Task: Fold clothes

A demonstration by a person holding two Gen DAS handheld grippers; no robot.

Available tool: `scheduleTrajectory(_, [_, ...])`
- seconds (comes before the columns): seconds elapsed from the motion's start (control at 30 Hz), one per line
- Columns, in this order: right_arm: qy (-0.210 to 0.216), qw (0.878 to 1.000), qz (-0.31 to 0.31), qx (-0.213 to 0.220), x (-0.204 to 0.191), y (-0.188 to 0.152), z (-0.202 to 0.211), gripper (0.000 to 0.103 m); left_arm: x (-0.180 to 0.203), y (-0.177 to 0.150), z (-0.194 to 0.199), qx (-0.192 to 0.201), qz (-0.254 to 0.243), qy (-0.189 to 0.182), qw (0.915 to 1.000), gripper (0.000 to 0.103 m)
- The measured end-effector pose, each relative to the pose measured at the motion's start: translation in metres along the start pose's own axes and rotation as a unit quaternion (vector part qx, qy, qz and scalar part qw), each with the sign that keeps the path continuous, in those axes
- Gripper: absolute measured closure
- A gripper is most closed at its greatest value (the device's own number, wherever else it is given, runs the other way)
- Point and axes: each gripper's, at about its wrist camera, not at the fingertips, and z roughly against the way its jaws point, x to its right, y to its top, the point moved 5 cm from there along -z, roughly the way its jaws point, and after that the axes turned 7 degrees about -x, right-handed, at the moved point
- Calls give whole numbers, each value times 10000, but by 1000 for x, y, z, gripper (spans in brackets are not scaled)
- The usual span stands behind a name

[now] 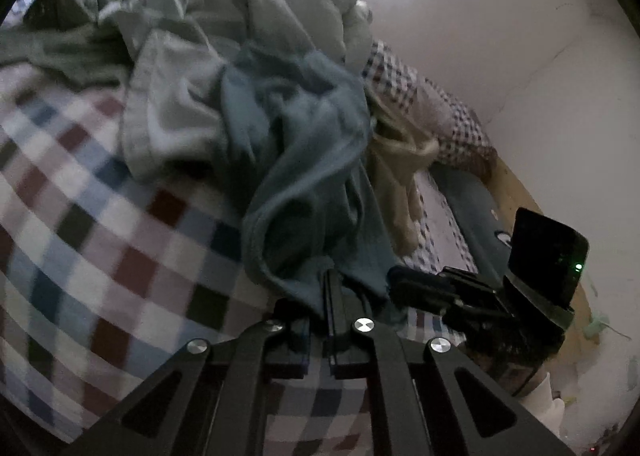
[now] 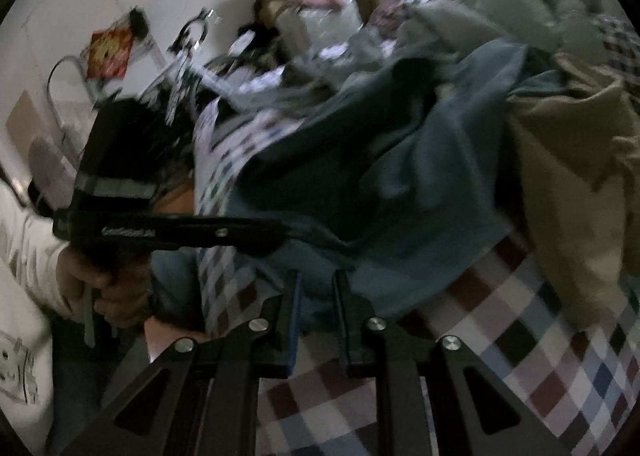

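Left wrist view: both grippers pinch one blue garment (image 1: 304, 160) above a checked blanket (image 1: 80, 216).

From the left wrist camera, the left gripper (image 1: 331, 284) has its jaws pressed together on a fold of the blue garment, which rises from the fingers up into a heap of clothes at the far side of the checked blanket. A grey-green garment (image 1: 172, 112) lies just left of the blue one in that heap, and a cream garment (image 1: 400, 168) hangs just to its right. The right gripper (image 1: 404, 282) is seen at the blue cloth's lower right edge. In the right wrist view, the right gripper (image 2: 318, 292) has its jaws narrowly apart with the blue garment's (image 2: 380, 160) edge caught between them; the left gripper (image 2: 276, 234) bites the same cloth on the left, held by a hand (image 2: 100, 288) in a white sleeve (image 2: 24, 248). A tan garment (image 2: 568, 176) lies to the right on the blanket (image 2: 500, 336).
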Motion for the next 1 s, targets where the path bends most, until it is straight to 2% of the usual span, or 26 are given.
scheduleTrajectory(0.03, [-100, 9998, -103, 131, 5, 3, 3, 86, -2, 2, 4, 68, -19, 23, 10000, 98])
scheduleTrajectory(0.1, [-324, 9982, -326, 392, 15, 10, 10, 78, -4, 8, 11, 210, -44, 61, 9998, 98])
scheduleTrajectory(0.17, [-542, 9944, -601, 685, 27, 17, 17, 63, -6, 15, 17, 349, -65, 98, 9993, 98])
scheduleTrajectory(0.27, [-764, 9870, -951, 1047, 40, 26, 26, 53, -9, 22, 24, 508, -104, 110, 9986, 98])
scheduleTrajectory(0.37, [-938, 9790, -1314, 1246, 52, 36, 28, 52, -12, 25, 35, 677, -161, 100, 9975, 99])
scheduleTrajectory(0.5, [-983, 9707, -1770, 1293, 67, 42, 24, 51, -17, 30, 46, 794, -131, 97, 9967, 99])
scheduleTrajectory(0.7, [-803, 9649, -2124, 1319, 80, 55, 2, 48, -31, 32, 63, 911, -44, 118, 9958, 99])
scheduleTrajectory(0.93, [-363, 9594, -2236, 1681, 77, 78, -1, 47, -46, 36, 80, 1078, 67, 176, 9940, 99])
scheduleTrajectory(1.0, [-378, 9598, -2222, 1671, 76, 84, -3, 47, -48, 35, 82, 1066, 86, 166, 9941, 99])
